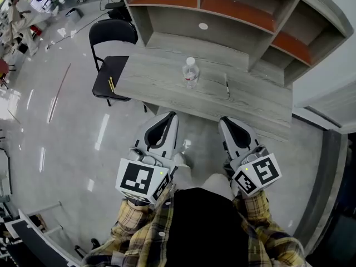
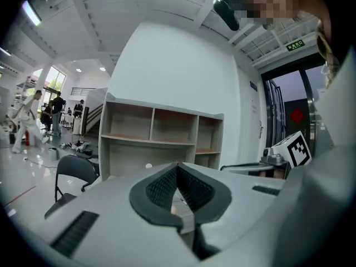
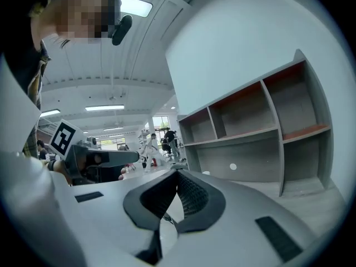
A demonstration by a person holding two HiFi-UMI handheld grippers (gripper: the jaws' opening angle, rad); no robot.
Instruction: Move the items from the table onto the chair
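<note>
My left tongs [image 1: 169, 117] and right tongs [image 1: 227, 122] are closed, empty. The clear plastic bottle [image 1: 190, 73] and thin dark pen [image 1: 227, 85] are unmoved on the grey worktop [image 1: 161, 65]; a yellow pencil [image 1: 111, 84] is on the black chair [image 1: 113, 32] beside it.

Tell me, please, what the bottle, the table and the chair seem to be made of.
Bottle: probably clear plastic, since you can see through it and it has a slight sheen.
Table: grey wood-grain board with a matt finish. The even, streaked grain suggests laminate rather than solid wood, though I can't be sure.
Chair: black and matt, plastic or padded. Which one is unclear from here.
</note>
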